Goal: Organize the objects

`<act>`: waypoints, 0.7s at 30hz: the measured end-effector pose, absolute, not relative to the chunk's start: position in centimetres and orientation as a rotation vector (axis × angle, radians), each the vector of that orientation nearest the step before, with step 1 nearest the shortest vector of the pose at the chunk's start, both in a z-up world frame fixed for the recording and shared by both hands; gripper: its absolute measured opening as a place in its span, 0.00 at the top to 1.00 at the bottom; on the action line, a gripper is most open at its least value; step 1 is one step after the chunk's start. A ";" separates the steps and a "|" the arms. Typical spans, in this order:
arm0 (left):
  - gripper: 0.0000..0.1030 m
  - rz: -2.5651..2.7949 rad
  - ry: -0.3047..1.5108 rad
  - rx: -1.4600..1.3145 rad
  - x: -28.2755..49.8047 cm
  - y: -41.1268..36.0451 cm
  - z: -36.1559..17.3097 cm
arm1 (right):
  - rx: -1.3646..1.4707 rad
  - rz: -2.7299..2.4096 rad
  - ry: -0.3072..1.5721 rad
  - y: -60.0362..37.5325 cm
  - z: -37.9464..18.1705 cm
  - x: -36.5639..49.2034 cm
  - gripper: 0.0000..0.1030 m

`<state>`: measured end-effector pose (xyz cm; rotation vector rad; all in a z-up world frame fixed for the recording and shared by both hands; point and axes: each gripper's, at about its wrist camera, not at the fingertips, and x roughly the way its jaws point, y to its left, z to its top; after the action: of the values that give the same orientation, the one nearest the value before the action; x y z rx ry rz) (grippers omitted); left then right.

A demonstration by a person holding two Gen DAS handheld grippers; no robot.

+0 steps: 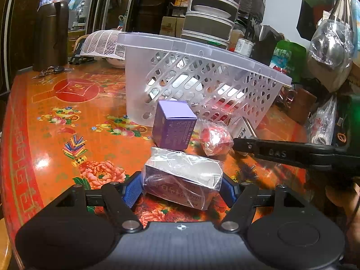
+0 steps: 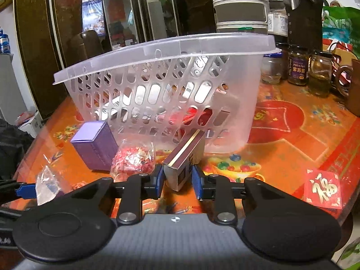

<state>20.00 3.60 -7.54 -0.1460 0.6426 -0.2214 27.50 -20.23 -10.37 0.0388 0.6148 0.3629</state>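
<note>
A cellophane-wrapped box is held between the blue pads of the left gripper, low over the table near its front edge. The right gripper is closed around a narrow maroon box (whether both pads press on it cannot be told). A purple carton, a red-filled bag and the perforated basket stand further in.

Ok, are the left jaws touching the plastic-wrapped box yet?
Touching. The left wrist view shows the left gripper with both blue pads pressed against the plastic-wrapped box, with no table visible between pad and wrap.
</note>
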 end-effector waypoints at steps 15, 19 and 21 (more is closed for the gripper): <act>0.20 -0.215 0.650 -0.115 20.2 2.9 -7.6 | 0.022 0.336 0.584 -21.0 -10.0 26.2 0.83; 0.20 -0.202 0.655 -0.087 20.2 2.4 -7.5 | 0.032 0.372 0.543 -22.3 -9.7 23.2 0.83; 0.21 -0.196 0.655 -0.082 20.2 2.3 -7.5 | 0.053 0.395 0.527 -23.0 -9.7 21.6 0.83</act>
<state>20.21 2.33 -7.54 -0.0822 0.6554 -0.1956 21.58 -23.03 -9.74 0.0527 0.5272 0.3952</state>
